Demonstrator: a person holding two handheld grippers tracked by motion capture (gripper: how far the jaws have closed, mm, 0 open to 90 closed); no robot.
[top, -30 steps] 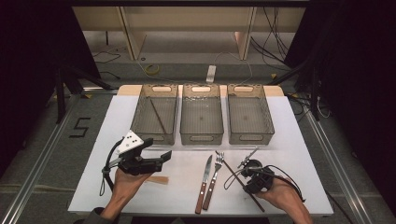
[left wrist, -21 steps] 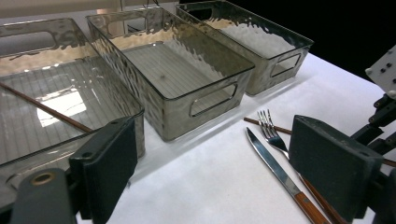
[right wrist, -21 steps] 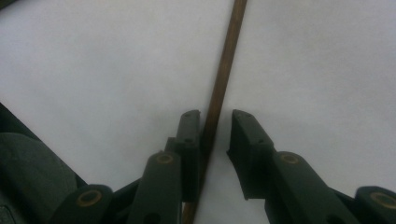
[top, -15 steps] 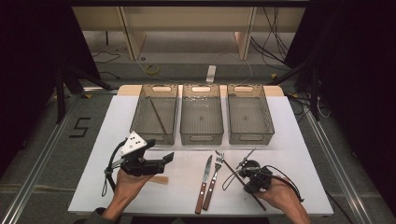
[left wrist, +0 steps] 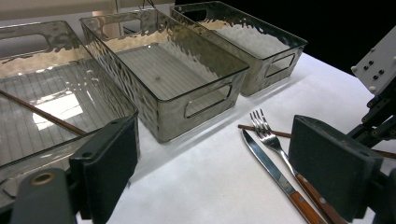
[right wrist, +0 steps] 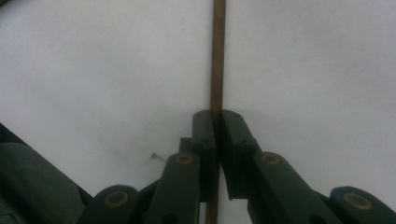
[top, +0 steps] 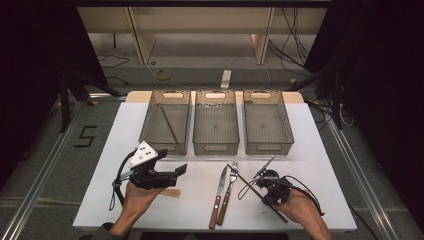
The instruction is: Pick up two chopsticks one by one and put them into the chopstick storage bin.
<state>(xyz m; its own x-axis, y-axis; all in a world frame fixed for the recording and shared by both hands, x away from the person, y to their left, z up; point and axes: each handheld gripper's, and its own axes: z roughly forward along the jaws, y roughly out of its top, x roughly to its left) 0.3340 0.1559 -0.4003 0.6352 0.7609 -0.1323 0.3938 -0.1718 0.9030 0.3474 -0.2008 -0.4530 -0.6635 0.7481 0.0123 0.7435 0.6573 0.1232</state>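
Observation:
My right gripper (top: 263, 189) sits low at the table's front right, shut on a brown chopstick (top: 240, 174) that lies diagonally. In the right gripper view the jaws (right wrist: 218, 116) pinch that chopstick (right wrist: 217, 56) over white tabletop. At the front left my left gripper (top: 180, 172) is open and points right with nothing between its jaws. Its own view (left wrist: 219, 168) looks past a knife (left wrist: 271, 168) and fork (left wrist: 268, 135) toward three clear bins. Another chopstick (left wrist: 42, 114) rests in the left bin (left wrist: 46, 56).
The knife (top: 220, 192) and fork (top: 230, 185) lie side by side at front centre. Left bin (top: 166, 122), middle bin (top: 216, 125) and right bin (top: 267, 122) stand in a row at the back. A small wooden piece (top: 171, 192) lies under the left gripper.
The left gripper has drifted slightly to the right and stays open. The right gripper keeps its hold on the chopstick and has barely moved.

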